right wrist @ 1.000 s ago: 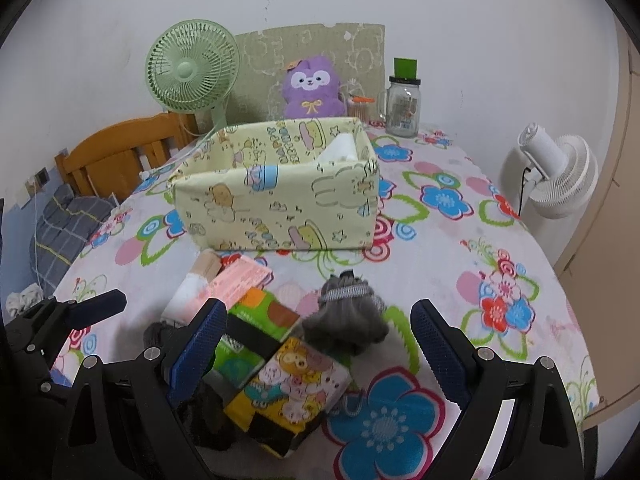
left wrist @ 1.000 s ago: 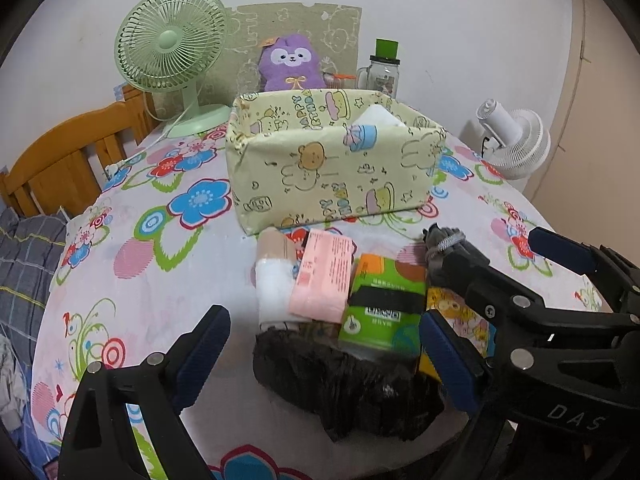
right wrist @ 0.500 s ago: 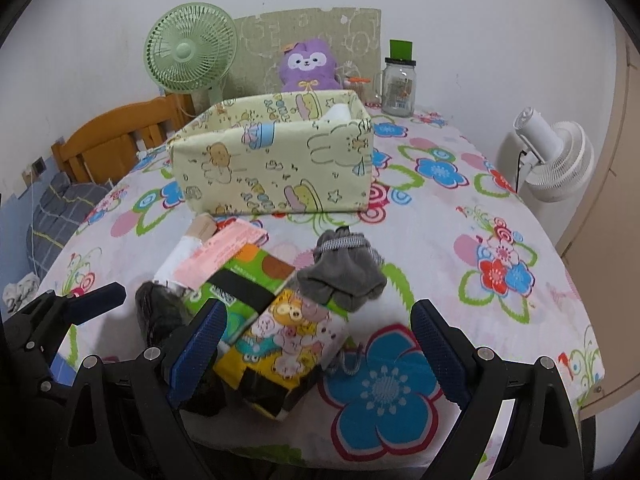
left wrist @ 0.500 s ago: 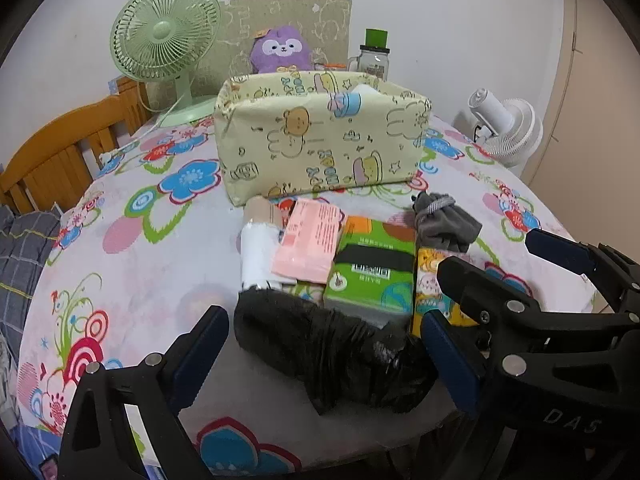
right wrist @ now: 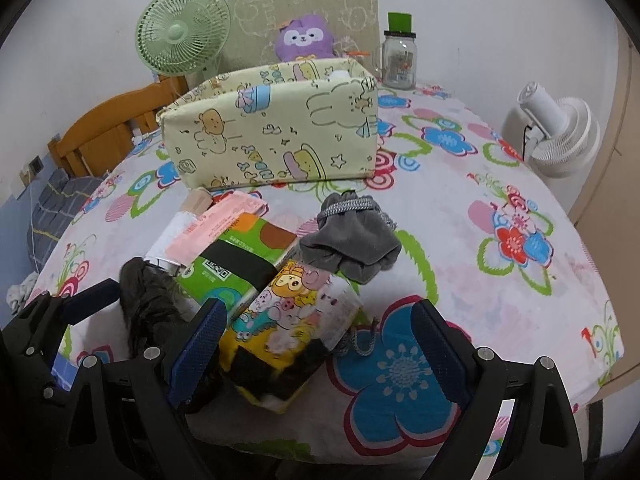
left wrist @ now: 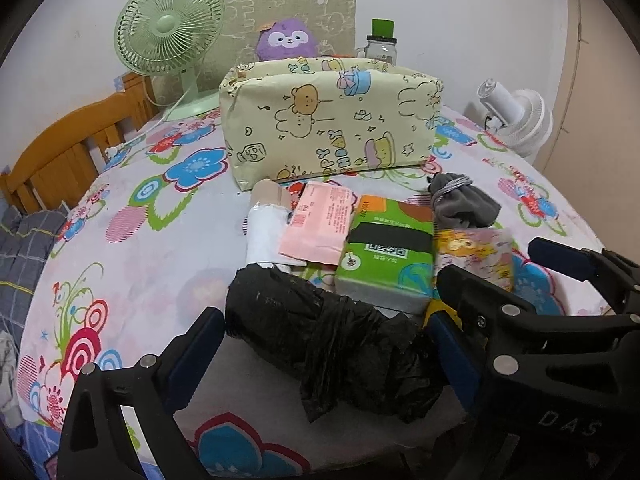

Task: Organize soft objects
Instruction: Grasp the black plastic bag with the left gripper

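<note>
A pile of soft things lies near the table's front edge. It holds a black plastic bag [left wrist: 336, 340], a green tissue pack [left wrist: 386, 252], a pink packet [left wrist: 320, 222], a white roll [left wrist: 266, 236], a cartoon-print tissue pack [right wrist: 288, 320] and a grey drawstring pouch [right wrist: 352, 240]. Behind them stands a yellow cartoon fabric box [left wrist: 332, 120]. My left gripper [left wrist: 324, 360] is open, its fingers on either side of the black bag. Low over the cartoon pack, my right gripper [right wrist: 316, 344] is open too.
At the back stand a green fan [left wrist: 170, 36], a purple plush [left wrist: 288, 40] and a glass jar [right wrist: 399, 60]. A white fan [right wrist: 560, 136] sits off the table's right side. A wooden chair [left wrist: 68, 148] is at the left. The flowered tablecloth [right wrist: 500, 240] drops off close in front.
Both grippers have dropped lower and drawn back toward the table's front edge, so the pile looks nearer. Both stay open. The objects have not moved.
</note>
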### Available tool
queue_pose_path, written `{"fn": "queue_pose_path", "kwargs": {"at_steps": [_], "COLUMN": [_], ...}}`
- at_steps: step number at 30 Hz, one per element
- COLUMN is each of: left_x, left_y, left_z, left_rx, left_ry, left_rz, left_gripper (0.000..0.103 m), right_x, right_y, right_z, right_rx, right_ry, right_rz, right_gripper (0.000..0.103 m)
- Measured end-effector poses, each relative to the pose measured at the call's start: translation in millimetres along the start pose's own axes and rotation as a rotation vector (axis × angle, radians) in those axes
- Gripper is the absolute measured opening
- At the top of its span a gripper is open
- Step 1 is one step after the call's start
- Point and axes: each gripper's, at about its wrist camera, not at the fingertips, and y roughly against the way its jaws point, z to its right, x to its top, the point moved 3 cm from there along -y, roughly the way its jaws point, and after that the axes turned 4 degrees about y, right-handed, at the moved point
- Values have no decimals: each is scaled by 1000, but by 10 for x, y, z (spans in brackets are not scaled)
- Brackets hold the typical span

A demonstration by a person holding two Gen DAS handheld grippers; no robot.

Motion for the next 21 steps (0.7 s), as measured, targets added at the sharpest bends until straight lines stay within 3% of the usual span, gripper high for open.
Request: {"fn": "queue_pose_path", "kwargs": {"at_steps": [3,8,12,14,17,21], "left_x": [-4,4,-12,-14,-7,-8], "left_y": [-40,-78,-99,-100,-91,-67], "left_z": [-3,-25,20,28,20,37], "left_rx": [20,-13,11,13,6,1], "left_ry": [-8,10,-6,-4,5,3], "left_rz": [-2,-28,-33,-31,-35,-33], "left_gripper": [98,89,84,80,77,75], "right_x": [-9,1,-18,-21,-19,-33], "right_y": [-61,-92,-108,-98,-104,-99], "right_z": [1,-12,-100,-107,-57,-22], "right_rx": [-8,4,32,31,14,24], "right_ry": [-9,-10,-9,-9,-20,-42], "right_rz": [-10,-15,-26,-18,-24,-26], "right_gripper": [94,90,77,76,61,57]}}
